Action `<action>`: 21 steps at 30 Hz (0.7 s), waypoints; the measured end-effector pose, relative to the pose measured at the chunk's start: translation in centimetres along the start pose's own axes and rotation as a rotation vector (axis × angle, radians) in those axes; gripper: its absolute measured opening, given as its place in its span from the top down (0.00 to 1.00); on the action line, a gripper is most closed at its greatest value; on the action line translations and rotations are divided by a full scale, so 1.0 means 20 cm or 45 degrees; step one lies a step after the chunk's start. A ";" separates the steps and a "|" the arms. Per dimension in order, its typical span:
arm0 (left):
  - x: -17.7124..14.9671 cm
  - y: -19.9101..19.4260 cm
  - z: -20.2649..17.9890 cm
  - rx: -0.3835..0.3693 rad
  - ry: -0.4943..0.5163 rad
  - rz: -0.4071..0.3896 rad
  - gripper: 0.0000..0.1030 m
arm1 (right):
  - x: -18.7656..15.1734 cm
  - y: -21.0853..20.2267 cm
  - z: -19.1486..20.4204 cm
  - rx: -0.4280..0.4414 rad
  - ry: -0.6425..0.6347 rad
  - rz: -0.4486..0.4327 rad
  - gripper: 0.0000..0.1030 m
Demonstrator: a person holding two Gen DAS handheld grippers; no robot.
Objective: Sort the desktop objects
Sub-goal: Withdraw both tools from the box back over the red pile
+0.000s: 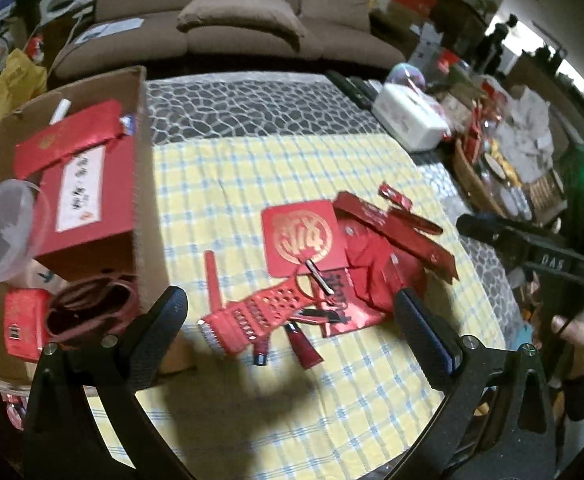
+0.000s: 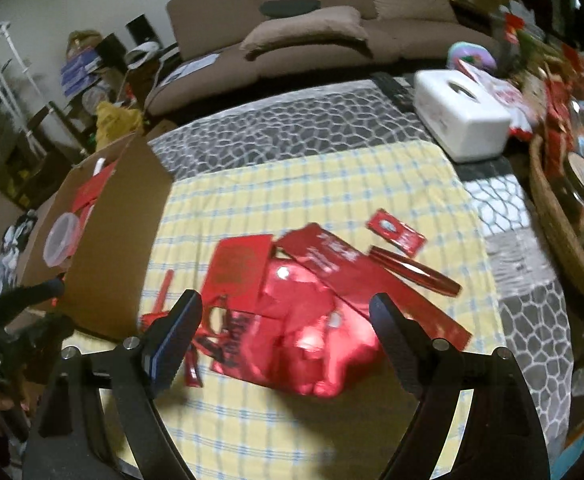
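Right wrist view: right gripper [image 2: 286, 332] spread, empty, over red pile [image 2: 311, 312], centre frame. Step: approach. Next: descend, clamp one item, move to box [image 2: 108, 240].

Both wrist views angled down, close above shared yellow checked cloth [image 1: 292, 184], sofa [image 2: 311, 12] behind

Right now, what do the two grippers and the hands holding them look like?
Both the left gripper and the right gripper are matte black, with two curved arms, silver bolts and textured black fingers edged in blue. In the left wrist view the right tool shows a green light and white lettering, and the hand holding it wears a dark sleeve.
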State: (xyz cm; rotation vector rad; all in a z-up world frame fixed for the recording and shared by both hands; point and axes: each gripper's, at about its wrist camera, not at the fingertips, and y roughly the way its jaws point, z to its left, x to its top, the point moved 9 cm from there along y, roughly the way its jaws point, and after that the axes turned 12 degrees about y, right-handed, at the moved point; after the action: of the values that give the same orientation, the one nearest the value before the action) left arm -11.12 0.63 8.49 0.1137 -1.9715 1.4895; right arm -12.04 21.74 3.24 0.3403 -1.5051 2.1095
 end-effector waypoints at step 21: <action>0.12 0.50 -0.31 -0.079 0.078 0.141 0.00 | -0.09 0.04 -0.74 -0.137 0.201 0.023 0.15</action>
State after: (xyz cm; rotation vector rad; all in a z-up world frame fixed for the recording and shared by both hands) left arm -14.65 10.33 2.46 -0.0684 -2.0004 1.4815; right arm -9.64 34.89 -3.42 0.1186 -1.5262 2.0084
